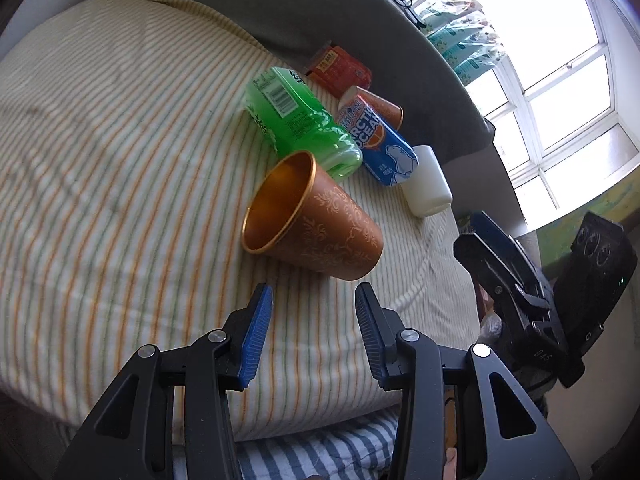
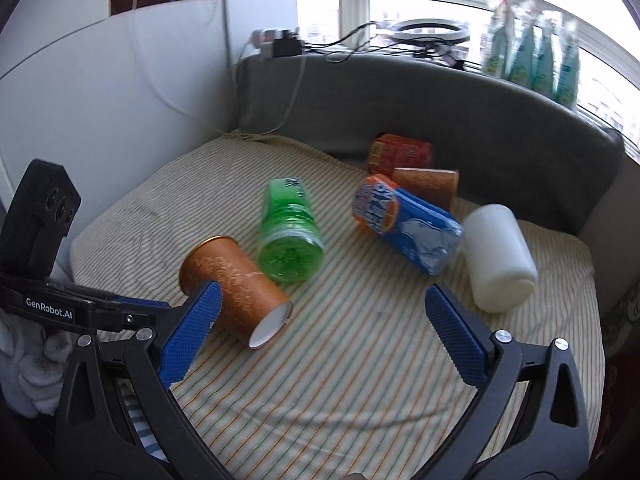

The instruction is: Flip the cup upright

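Bedding with thin stripes (image 2: 360,380) carries everything; on it a green bottle (image 1: 300,124) lies just behind the copper cup (image 1: 316,220), which rests on its side, long axis crosswise to the left gripper (image 1: 314,300), mouth to that gripper's left. Left gripper is nearer, released and empty, directly before the cup's wall; right gripper (image 2: 320,304) gapes wide, empty, the cup (image 2: 236,288) by its left finger.

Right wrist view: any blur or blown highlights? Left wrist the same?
Right wrist view: soft motion blur on the blue can and white cup; window panes blown out; fisheye bends the grey backrest. Left wrist view: sharper, ornament on the orange cup is crisp; window overexposed, leaving the striped cushion dim.
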The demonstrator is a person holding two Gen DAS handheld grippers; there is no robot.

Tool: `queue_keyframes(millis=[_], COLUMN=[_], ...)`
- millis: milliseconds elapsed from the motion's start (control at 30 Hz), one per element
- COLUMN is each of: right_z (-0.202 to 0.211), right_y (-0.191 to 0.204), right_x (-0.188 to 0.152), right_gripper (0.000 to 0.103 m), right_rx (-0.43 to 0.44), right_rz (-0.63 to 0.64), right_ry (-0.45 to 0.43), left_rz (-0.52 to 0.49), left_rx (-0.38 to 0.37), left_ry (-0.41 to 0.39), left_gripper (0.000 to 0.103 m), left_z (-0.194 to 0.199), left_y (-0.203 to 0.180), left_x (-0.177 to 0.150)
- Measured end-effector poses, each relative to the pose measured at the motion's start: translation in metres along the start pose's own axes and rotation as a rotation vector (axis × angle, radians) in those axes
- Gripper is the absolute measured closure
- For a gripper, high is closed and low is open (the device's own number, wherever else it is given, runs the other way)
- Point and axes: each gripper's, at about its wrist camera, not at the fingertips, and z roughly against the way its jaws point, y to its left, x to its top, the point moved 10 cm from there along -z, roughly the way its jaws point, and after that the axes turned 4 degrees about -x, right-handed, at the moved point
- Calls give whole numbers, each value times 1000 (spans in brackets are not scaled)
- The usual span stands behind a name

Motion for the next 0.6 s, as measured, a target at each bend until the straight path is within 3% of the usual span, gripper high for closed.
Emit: queue_keyframes(millis=[300, 600], right_z=[-28, -61], right_y=[67, 103], right_x=[7, -8], right_gripper=[4, 12], right_rx=[179, 201], right_rz=[397, 661], right_ry=[179, 343], left_rz=[-166, -224], left_rx=[207, 306], left_ry=[-69, -105], left_gripper=[40, 40], left_z=[37, 53], left_y=[21, 38], left_x=[-9, -8])
